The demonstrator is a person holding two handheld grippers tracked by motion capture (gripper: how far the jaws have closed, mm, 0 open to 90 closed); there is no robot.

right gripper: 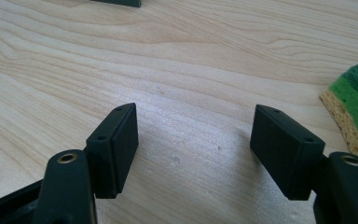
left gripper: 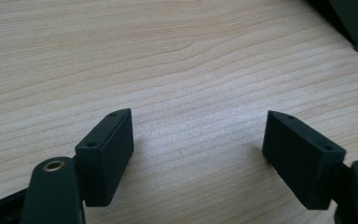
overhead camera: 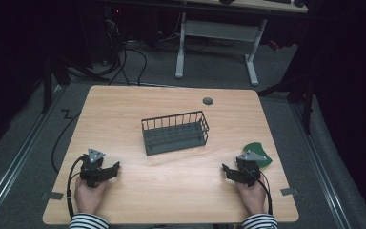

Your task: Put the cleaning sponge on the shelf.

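A dark wire basket (overhead camera: 175,132) stands in the middle of the wooden table (overhead camera: 171,102). A green sponge (overhead camera: 258,154) with a yellow underside lies near the right edge, just beyond my right gripper (overhead camera: 225,169); its corner (right gripper: 354,100) shows at the right of the right gripper view. Both grippers rest low over the front of the table, held by hands in striped sleeves. My left gripper (overhead camera: 116,167) is at the front left, its jaws wide apart over bare wood (left gripper: 198,135). The right gripper's jaws (right gripper: 193,140) are also apart with nothing between them.
A grey round cap (overhead camera: 208,100) sits in the tabletop near the far edge. A corner of the basket (left gripper: 354,23) shows at the top right of the left gripper view. Beyond the table stand a white desk frame (overhead camera: 217,43) and cables on the floor.
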